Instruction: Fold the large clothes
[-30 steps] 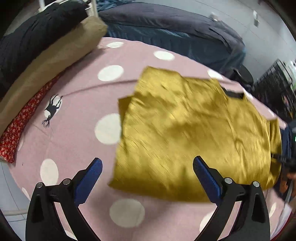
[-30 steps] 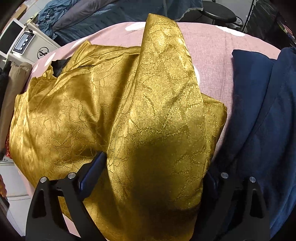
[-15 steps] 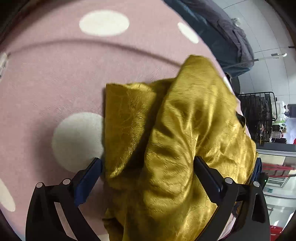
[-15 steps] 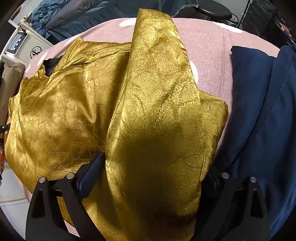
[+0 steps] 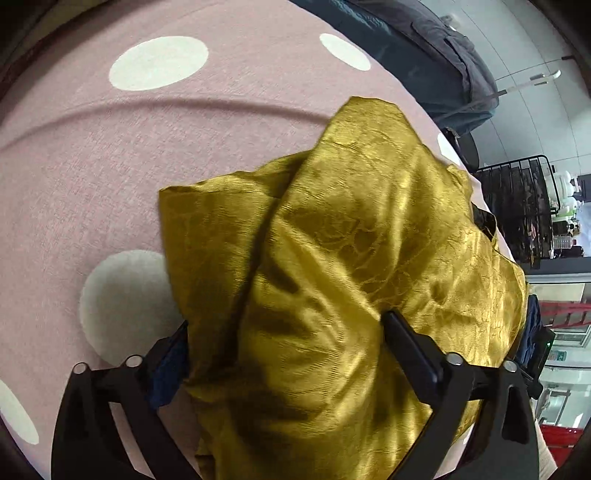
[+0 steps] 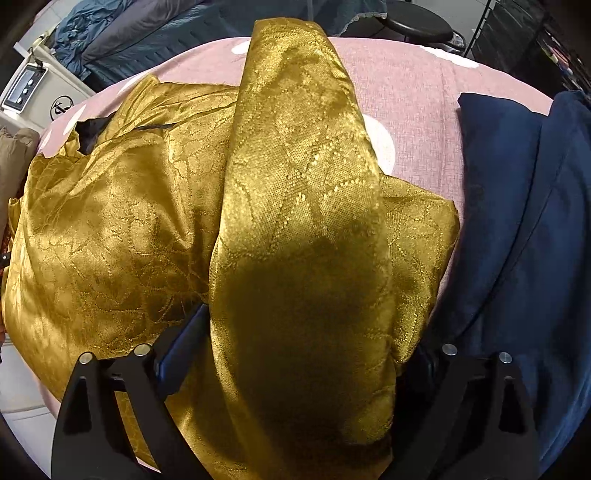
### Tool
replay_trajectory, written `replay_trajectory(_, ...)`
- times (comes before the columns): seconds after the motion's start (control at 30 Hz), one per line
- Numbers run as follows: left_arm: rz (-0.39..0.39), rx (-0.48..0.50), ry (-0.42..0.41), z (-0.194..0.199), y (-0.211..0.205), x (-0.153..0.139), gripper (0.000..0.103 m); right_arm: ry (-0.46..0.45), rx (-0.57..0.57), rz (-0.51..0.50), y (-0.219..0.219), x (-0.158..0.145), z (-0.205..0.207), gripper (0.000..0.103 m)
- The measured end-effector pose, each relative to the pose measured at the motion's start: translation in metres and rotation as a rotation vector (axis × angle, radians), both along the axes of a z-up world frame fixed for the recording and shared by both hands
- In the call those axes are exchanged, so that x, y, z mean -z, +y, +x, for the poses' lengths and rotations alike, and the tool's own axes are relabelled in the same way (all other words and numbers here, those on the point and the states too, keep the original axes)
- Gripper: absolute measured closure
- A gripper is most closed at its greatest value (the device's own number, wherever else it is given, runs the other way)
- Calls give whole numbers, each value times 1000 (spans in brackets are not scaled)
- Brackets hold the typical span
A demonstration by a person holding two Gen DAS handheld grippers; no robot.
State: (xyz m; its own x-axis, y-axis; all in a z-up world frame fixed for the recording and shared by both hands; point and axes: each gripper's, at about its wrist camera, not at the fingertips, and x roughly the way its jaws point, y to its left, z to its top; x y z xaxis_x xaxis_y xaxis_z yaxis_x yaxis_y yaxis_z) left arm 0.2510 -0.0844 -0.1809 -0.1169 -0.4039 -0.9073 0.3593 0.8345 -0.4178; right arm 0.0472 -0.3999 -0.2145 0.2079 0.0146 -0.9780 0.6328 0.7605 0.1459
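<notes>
A shiny gold patterned garment (image 5: pixel 351 266) lies bunched on the pink polka-dot cover (image 5: pixel 110 158). In the left wrist view a thick fold of it sits between the fingers of my left gripper (image 5: pixel 284 339), whose jaws stand wide around the cloth. In the right wrist view the garment (image 6: pixel 122 236) spreads to the left and a raised fold (image 6: pixel 295 206) runs up from between the fingers of my right gripper (image 6: pixel 306 332). Its jaws also stand wide, with cloth filling the gap. The fingertips are partly hidden by fabric.
A dark navy garment (image 6: pixel 524 229) lies right of the gold one. Grey-blue bedding (image 5: pixel 424 48) lies past the cover's far edge. A black wire rack (image 5: pixel 524 206) and a round black stool (image 6: pixel 417 26) stand beyond. A white device (image 6: pixel 29 88) is at the left.
The left gripper dropped from above the flat garment down onto its edge and gathered a fold between its fingers. The right gripper barely moved, and its fold stays raised.
</notes>
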Motion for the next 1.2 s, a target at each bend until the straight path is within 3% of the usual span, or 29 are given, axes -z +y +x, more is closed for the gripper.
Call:
replay_trajectory(0.03,-5,1,-3,-5,-4,-3,27,0,8,-7,1,-2,-1,27)
replay_trajectory(0.1,-3,-9,-27,-13,-10,-9,38,-19,17,-7,7,-9,-2,60)
replay_trajectory(0.17,6,-11,-66,-21,-16,-17,49,-39,28,2,14,-16,-4,74)
replay_trajectory(0.23,1,-4,-102,-33,-22,-26,68,-36,37,-35,24,-25,-5,80)
replay_trajectory(0.27,-8,-2,-117,-40,-24,-32,71,-38,41,-47,27,-28,-6,82)
replay_trajectory(0.4,-52,19,-180,-60,-23,-64,81,-83,51,-99,50,-56,-12,86)
replay_trajectory(0.6,-159,-25,-176,-84,14,-101,83,-179,2,-181,95,-109,-29,87)
replay_trajectory(0.8,-158,-16,-189,-125,49,-128,83,-202,-12,-196,138,-140,-58,88)
replay_trajectory(1.0,-94,215,-347,-178,44,-153,84,-197,-37,-224,173,-160,-77,89)
replay_trajectory(1.1,-126,323,-397,-196,29,-170,84,-207,4,-240,174,-171,-84,89)
replay_trajectory(1.2,-167,391,-391,-204,9,-177,84,-217,60,-283,173,-186,-97,89)
